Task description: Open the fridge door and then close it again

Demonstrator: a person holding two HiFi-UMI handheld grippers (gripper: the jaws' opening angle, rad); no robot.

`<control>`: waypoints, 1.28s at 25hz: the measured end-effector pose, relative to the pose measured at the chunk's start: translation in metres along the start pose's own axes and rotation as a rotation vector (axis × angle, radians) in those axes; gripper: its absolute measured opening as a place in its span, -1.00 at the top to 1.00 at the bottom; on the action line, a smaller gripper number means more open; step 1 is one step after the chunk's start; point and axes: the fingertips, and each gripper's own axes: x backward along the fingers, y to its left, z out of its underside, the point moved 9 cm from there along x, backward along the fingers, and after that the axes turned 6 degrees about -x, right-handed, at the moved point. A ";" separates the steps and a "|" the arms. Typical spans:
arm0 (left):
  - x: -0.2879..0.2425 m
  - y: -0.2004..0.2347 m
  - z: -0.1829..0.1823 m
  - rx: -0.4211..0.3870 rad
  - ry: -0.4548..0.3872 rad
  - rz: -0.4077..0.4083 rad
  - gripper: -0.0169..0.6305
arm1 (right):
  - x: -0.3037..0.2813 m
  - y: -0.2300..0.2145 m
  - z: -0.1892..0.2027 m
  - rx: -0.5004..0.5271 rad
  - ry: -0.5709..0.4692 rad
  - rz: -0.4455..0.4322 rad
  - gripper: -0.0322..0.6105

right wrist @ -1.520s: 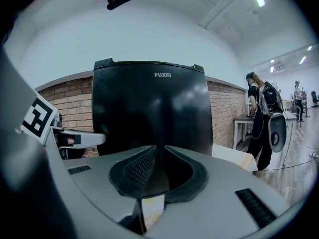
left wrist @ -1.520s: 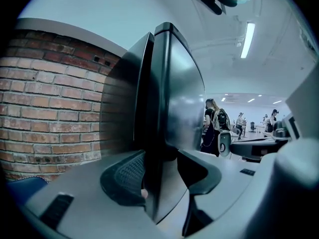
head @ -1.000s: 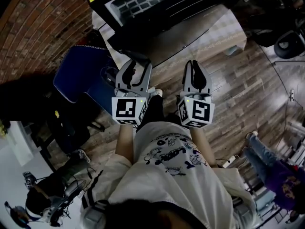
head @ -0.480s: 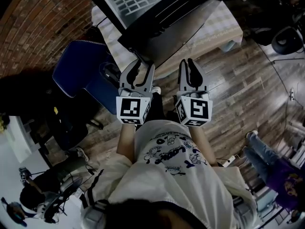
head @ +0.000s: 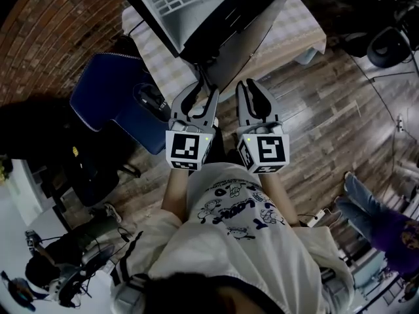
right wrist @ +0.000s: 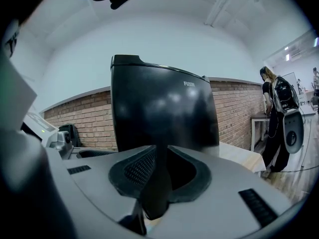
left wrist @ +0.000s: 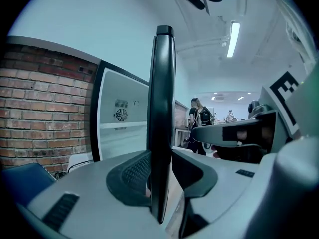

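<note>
1. The fridge door (head: 252, 28) stands open at the top centre of the head view. It is swung out from the fridge (head: 186, 2), whose white inside with its shelf grid shows toward the upper left.
2. In the left gripper view I see the door (left wrist: 162, 108) edge-on, a black upright slab down the middle of the frame. The fridge (left wrist: 119, 128) and its white cavity lie to the left of it.
3. My left gripper (head: 201, 91) sits astride that free edge. Its jaws have just been closing with the door between them. The ribbed pads (left wrist: 134, 173) lie against both faces with no gap I can make out, so I read it as clamped on the door.
4. My right gripper (head: 253, 90) sits just right of the left one, close under the door's outer side. From above I cannot tell whether it touches.
5. In the right gripper view its jaws are pressed together with nothing between them (right wrist: 157, 183). The glossy black outer face of the door (right wrist: 164, 113) fills the centre beyond.
6. The two marker cubes (head: 190, 150) sit side by side at mid-frame, just above my shirt.
7. The fridge rests on a table (head: 298, 34) with a checked cloth at the upper right.
8. A blue chair (head: 108, 93) stands at the left, plank floor (head: 327, 116) spreads to the right, and a brick wall (head: 59, 25) fills the upper left corner.
</note>
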 end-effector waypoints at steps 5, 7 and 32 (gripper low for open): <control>0.003 -0.017 0.000 -0.009 -0.002 0.036 0.52 | 0.014 0.002 0.002 -0.007 0.012 -0.035 0.69; 0.005 -0.024 0.000 -0.017 -0.007 0.050 0.52 | 0.020 0.003 0.003 -0.002 0.017 -0.051 0.60; 0.000 -0.143 -0.011 -0.096 -0.056 0.263 0.56 | 0.105 -0.040 -0.001 0.000 0.013 -0.064 0.28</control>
